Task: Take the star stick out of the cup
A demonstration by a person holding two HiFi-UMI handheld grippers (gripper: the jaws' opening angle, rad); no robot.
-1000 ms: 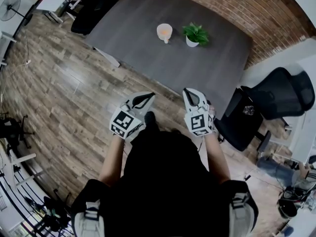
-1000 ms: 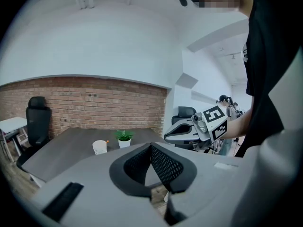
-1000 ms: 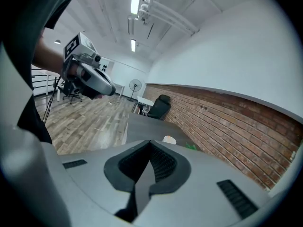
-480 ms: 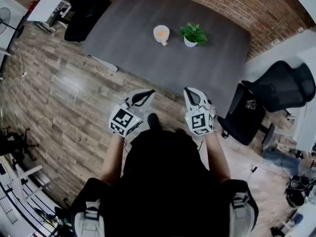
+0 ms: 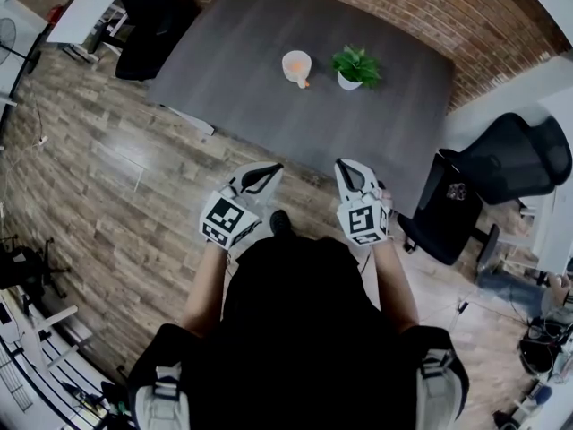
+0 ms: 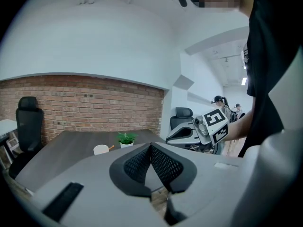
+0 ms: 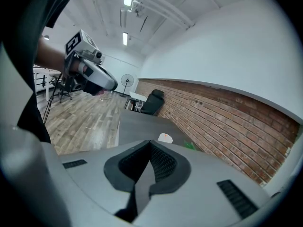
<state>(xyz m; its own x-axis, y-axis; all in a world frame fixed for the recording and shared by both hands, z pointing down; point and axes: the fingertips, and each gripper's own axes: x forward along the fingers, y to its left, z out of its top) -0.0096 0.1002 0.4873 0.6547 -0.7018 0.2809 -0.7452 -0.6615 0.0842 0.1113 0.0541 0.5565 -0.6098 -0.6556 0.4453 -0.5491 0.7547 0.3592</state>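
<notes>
Twice found jaws pressed together on nothing: left tool [image 5: 267,173], right tool [image 5: 346,166], near the body. Saw star stick [image 5: 305,82] in cup [image 5: 296,64], far on worktop [image 5: 251,43], left of potted plant [image 5: 354,64].
</notes>
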